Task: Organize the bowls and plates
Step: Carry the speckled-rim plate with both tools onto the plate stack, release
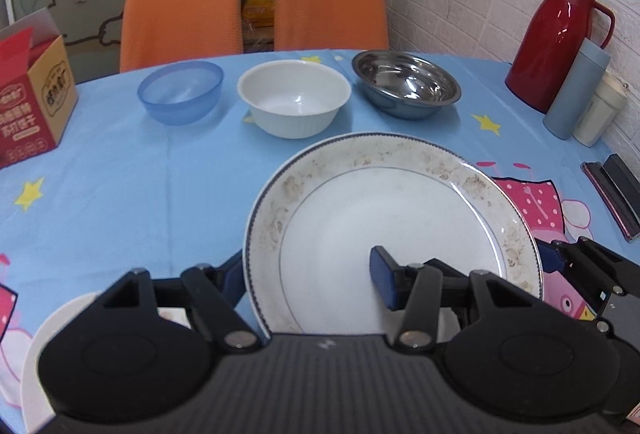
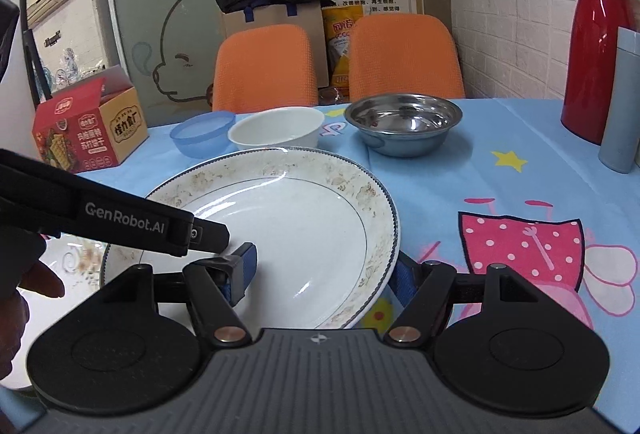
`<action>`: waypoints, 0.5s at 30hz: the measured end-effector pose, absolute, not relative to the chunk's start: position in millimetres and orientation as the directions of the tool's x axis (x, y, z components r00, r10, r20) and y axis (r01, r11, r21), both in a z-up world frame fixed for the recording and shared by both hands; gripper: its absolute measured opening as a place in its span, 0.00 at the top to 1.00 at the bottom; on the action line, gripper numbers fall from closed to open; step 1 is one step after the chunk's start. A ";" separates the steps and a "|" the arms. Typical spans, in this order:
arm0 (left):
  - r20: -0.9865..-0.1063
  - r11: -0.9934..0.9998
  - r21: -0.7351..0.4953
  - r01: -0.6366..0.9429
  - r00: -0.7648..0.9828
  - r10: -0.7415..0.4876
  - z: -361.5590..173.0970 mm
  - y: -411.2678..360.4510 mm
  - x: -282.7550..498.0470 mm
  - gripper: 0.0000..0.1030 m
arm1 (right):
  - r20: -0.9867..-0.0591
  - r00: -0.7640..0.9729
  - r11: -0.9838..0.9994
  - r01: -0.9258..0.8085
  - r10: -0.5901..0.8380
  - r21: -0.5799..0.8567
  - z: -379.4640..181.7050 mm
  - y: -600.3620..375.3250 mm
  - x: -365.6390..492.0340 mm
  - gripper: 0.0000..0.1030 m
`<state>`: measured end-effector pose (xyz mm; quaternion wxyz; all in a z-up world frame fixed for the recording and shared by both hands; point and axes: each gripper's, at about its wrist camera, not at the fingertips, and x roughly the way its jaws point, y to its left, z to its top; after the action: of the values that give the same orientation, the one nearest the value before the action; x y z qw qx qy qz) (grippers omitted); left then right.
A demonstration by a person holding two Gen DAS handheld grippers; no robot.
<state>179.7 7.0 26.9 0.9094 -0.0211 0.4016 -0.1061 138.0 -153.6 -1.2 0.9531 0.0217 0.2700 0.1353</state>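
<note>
A large white plate with a faded floral rim is held just above the blue tablecloth; it also shows in the right wrist view. My left gripper straddles its left rim, one finger under, one on top. My right gripper straddles its right rim the same way. A second patterned plate lies below on the left, also seen in the left wrist view. Behind stand a blue plastic bowl, a white bowl and a steel bowl.
A red snack box stands at the left edge. A red thermos jug, a grey-blue flask and a white cup stand at the right by the wall. A dark case lies at the right edge. Two orange chairs stand behind the table.
</note>
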 end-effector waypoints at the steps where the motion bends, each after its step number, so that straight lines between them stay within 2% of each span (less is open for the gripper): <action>1: -0.723 0.978 -0.130 0.163 0.660 -0.206 28.6 16.2 172.1 0.50 | -0.502 0.817 0.958 -0.264 0.285 0.114 1.4 -146.0 133.4 0.00; 15: -0.720 0.987 -0.123 -0.101 0.693 -0.019 23.1 144.5 81.3 0.50 | -0.518 0.709 0.855 -0.511 0.478 0.089 -0.2 -27.5 91.0 0.00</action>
<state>81.3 144.5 23.1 0.9169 -0.0765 0.3910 0.0225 91.0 -27.5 -0.2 0.9239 -0.0307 0.2717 0.2677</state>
